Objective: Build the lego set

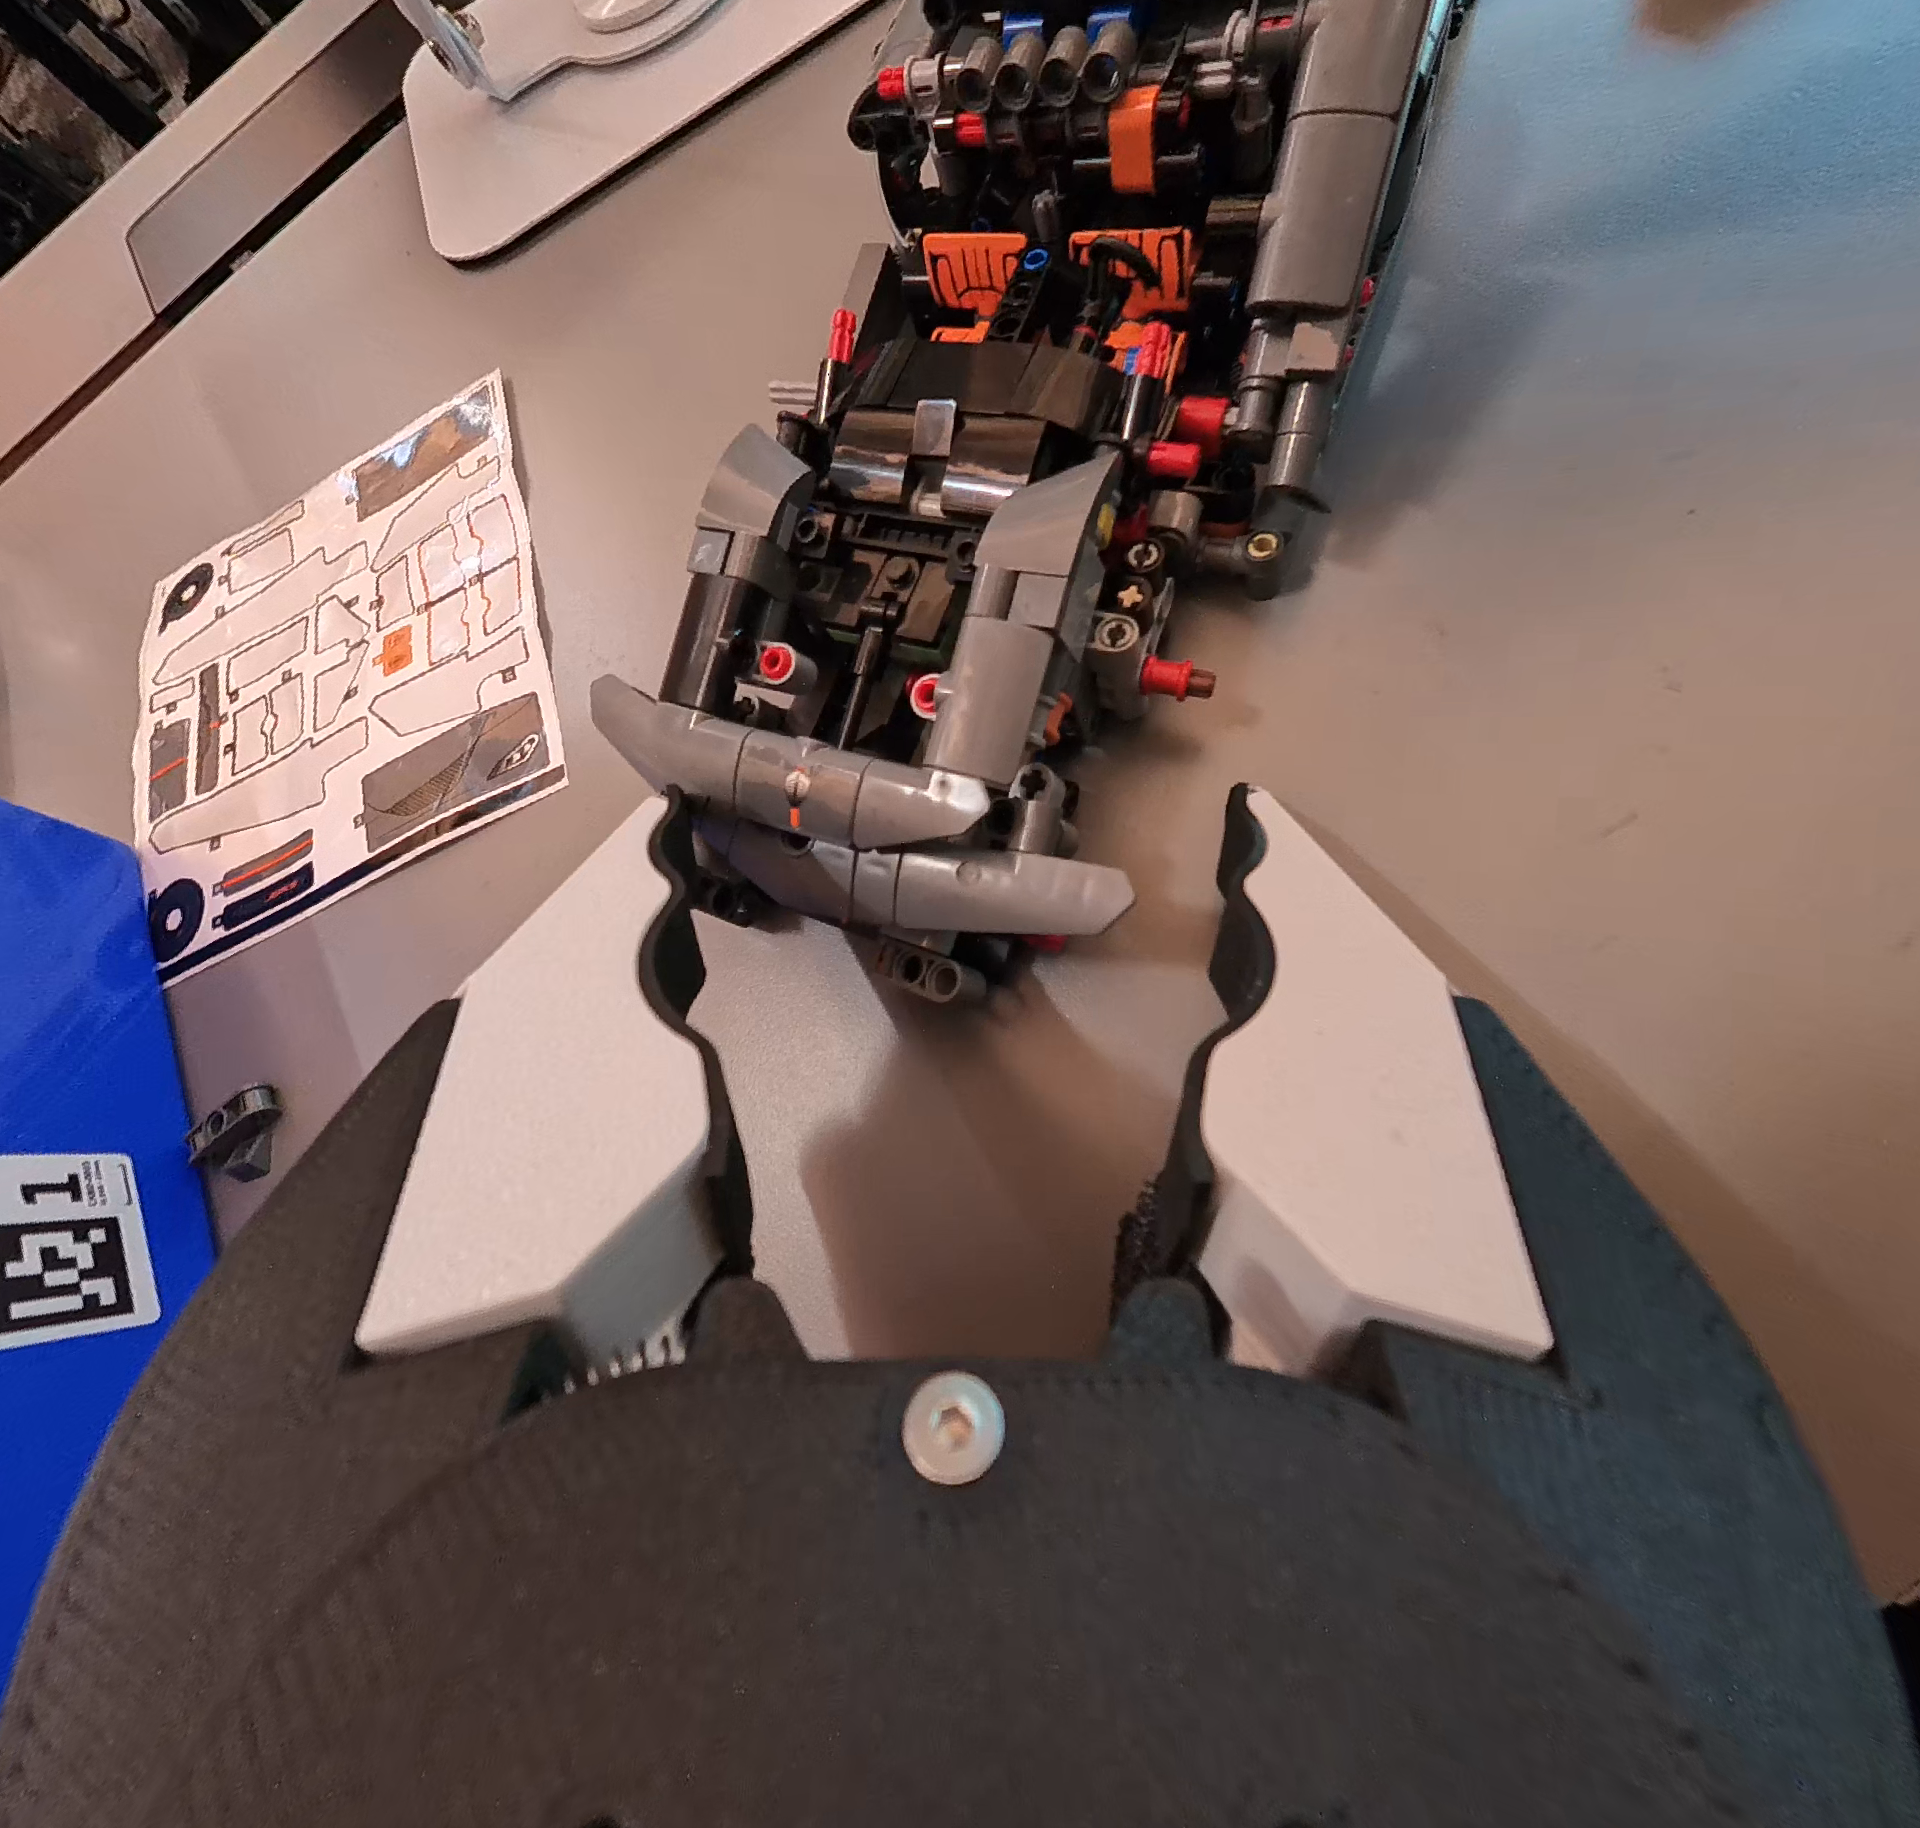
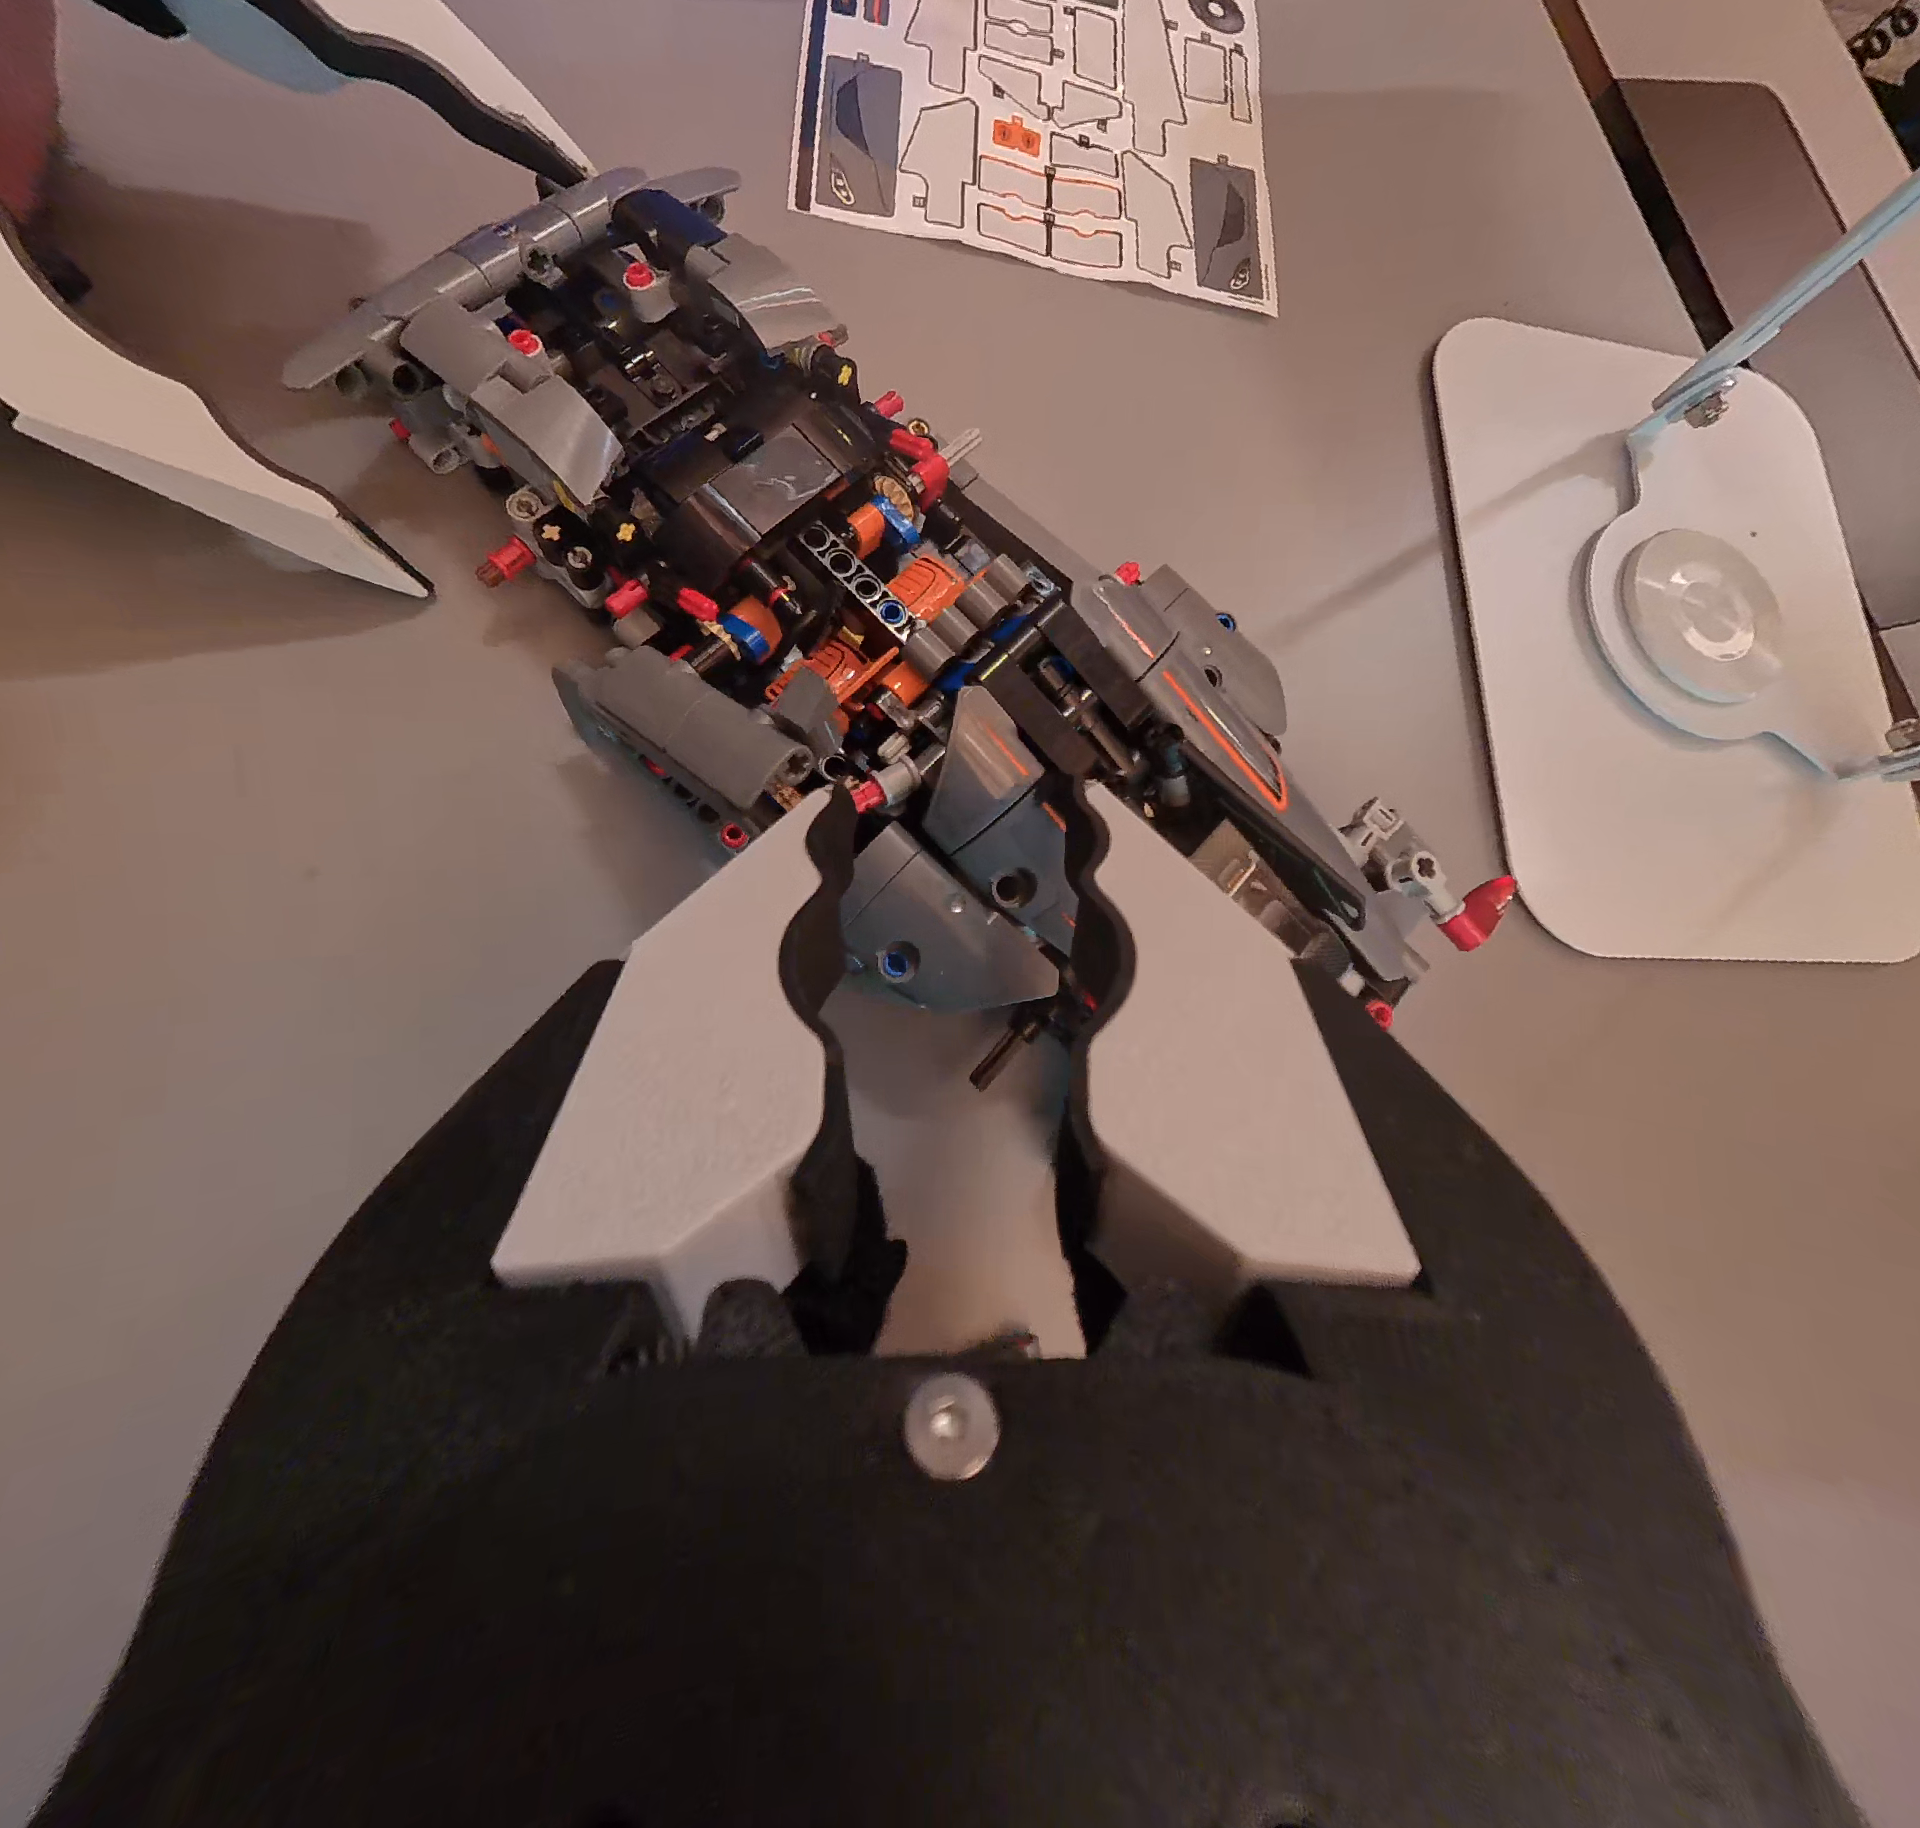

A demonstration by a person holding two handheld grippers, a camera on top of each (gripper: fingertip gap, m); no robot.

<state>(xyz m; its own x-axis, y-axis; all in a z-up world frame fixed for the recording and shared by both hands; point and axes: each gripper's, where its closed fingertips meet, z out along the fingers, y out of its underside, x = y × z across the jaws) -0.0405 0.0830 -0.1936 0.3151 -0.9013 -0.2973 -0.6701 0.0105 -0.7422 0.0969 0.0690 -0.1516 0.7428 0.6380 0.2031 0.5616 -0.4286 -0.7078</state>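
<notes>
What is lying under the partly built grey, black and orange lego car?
The partly built grey, black and orange lego car rests directly on the plain grey table. Nothing else shows along its edges. The surface beneath its body is covered, so any loose pieces there cannot be seen.

Each handheld gripper, the left gripper (image 1: 956, 822) and the right gripper (image 2: 961, 822) alike, has a rounded, rough-textured black printed body with one silver hex-socket screw at its centre, from which two pale grey wedge-shaped fingers (image 1: 582, 1030) extend, their inner edges lined with wavy black padding.
</notes>
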